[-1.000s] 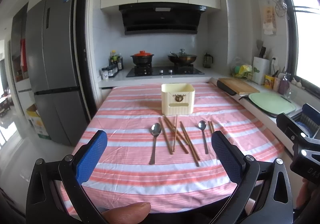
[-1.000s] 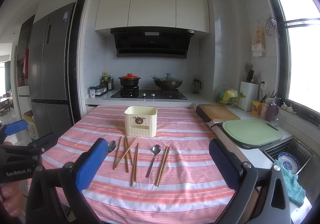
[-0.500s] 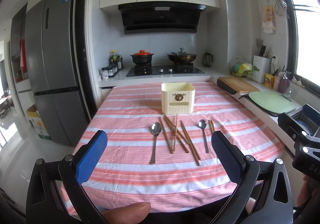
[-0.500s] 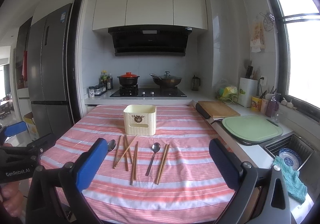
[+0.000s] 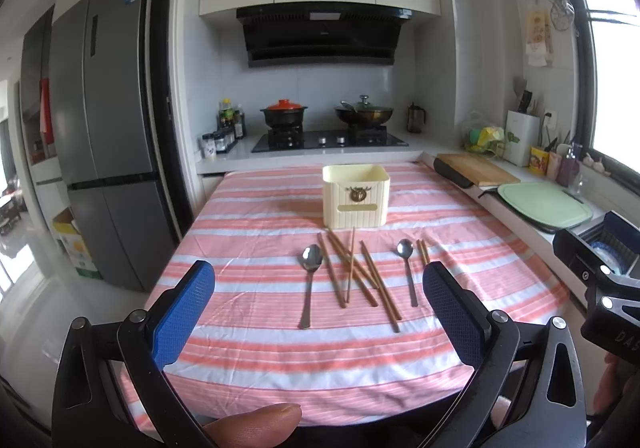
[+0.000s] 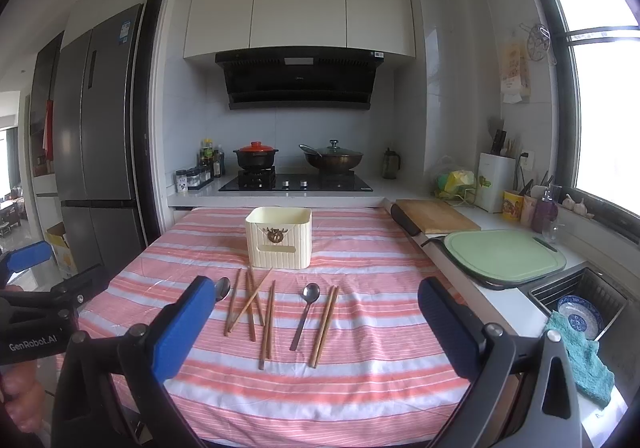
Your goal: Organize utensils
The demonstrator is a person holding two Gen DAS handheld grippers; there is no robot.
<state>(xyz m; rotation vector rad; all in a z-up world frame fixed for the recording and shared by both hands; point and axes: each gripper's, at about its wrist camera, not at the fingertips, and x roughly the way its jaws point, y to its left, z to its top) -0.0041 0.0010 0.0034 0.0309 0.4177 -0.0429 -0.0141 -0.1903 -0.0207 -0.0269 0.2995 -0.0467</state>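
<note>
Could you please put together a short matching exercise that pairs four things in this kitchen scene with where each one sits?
Things:
1. cream utensil box
2. red-lidded pot
3. blue patterned bowl
4. green cutting board

Places:
A. in the sink at the right
B. on the striped tablecloth, behind the chopsticks and spoons
C. on the left burner of the stove
D. on the counter between the wooden board and the sink

Pairs: 1-B, 2-C, 3-A, 4-D
</note>
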